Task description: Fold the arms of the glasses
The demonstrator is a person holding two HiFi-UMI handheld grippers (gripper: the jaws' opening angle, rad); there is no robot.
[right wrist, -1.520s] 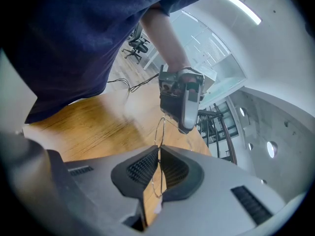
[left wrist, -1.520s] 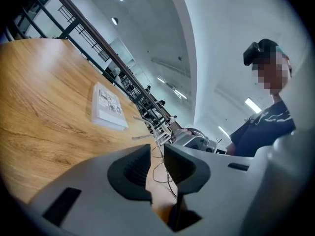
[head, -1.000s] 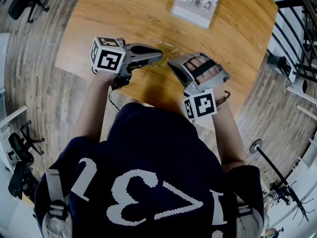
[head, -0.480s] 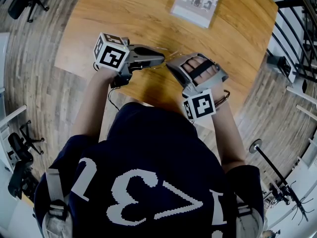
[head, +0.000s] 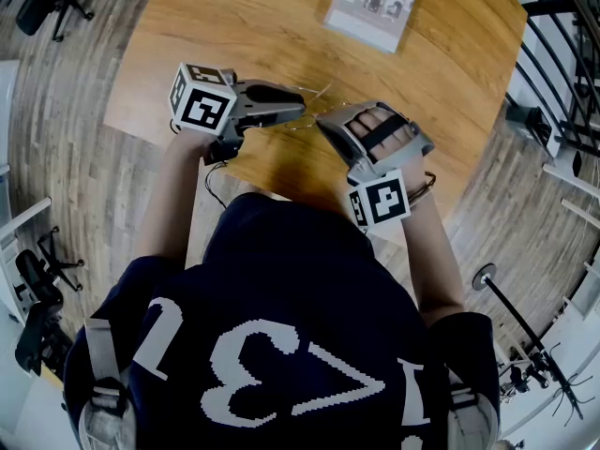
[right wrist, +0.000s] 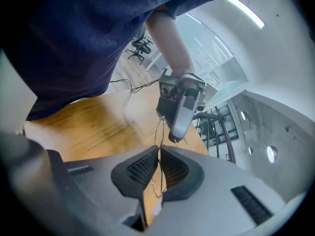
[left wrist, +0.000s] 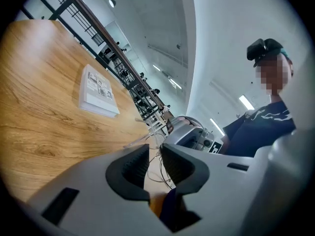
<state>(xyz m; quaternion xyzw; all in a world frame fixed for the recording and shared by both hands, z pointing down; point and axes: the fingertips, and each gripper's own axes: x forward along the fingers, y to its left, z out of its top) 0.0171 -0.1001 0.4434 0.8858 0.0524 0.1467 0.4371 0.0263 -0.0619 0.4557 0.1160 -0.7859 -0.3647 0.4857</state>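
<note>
The right gripper (right wrist: 158,152) has its jaws pressed together on the thin wire rim of the glasses (right wrist: 155,132). The rim runs up out of the pads and curves into a ring just ahead of the tips. At the far side of that ring is the nose of the left gripper (right wrist: 178,117), pointing back toward the right one. A bare forearm and dark sleeve show behind it.

The left gripper (left wrist: 153,152) has its jaws narrowly apart. Fine wire loops of the glasses show in the gap and just beyond it, but whether either pad touches the wire cannot be told. A pale, clear arm of the glasses sticks out ahead of the left jaw, slanting up and away. The right gripper's body (left wrist: 189,136) sits directly past the left one's tips.

In the head view the two grippers meet tip to tip above the near part of the table (head: 450,73). The left one (head: 302,109) lies nearly level and the right one (head: 321,120) is angled in from below. The glasses (head: 314,94) span the small space between the tips, with one arm poking out beyond them. A booklet (head: 372,3) lies flat well ahead of both grippers, at the table's far edge.
</note>
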